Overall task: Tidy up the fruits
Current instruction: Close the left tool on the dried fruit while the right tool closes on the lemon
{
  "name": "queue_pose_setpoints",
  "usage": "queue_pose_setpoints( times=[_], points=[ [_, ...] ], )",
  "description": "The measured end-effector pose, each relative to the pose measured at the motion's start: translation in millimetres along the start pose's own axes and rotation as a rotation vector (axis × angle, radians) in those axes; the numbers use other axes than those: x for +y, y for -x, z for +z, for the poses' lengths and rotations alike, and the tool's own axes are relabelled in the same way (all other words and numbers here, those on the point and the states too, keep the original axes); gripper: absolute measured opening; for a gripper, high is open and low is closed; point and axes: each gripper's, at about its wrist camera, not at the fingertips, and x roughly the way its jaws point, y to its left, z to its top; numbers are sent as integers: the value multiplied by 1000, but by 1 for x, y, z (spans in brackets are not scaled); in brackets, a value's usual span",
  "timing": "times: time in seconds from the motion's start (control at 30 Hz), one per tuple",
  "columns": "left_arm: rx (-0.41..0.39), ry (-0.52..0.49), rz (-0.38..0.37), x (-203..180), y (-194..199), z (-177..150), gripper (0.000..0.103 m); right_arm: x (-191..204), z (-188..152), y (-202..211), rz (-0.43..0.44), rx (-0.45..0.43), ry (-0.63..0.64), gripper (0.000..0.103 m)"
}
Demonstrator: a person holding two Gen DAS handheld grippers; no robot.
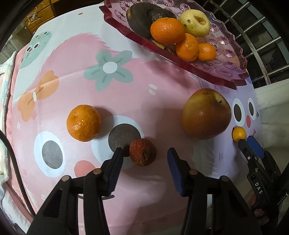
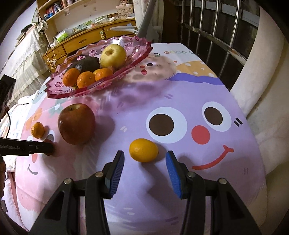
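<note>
A: Straddling the wrinkled lychee (image 1: 143, 152), on the cartoon tablecloth (image 1: 126, 72), is the left gripper (image 1: 144, 153): jaws partly open, holding nothing.

B: The right gripper (image 2: 144, 156)?

A: Same, around the kumquat (image 2: 143, 150), long axis across the jaws. I'd judge both should close, then lift to the pink tray (image 2: 59, 90).

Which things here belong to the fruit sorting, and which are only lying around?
Job: pink tray, red apple, tangerine, small red fruit, small yellow citrus, left gripper, right gripper.

Around: patterned tablecloth, wooden drawers, bookshelf.
</note>
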Motion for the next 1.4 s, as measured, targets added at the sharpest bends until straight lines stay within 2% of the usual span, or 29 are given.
queue_pose_setpoints(
  times=[0.27,0.53,0.87,1.13,1.4],
  points=[
    [5,4,13,2,-6,2,31,-3,3,-7,3,11,-11,48],
    [-7,1,29,0,-8,0,29,-2,2,-11,17,-1,-3,47],
    [-34,10,18,-15,8,0,29,-3,5,-16,43,7,18,38],
    [-90,8,-13,-28,39,1,29,-4,13,-12,75,26,73,37],
    [-160,35,-42,-46,71,12,29,-3,40,10,113,-3,140,37]
  ],
)
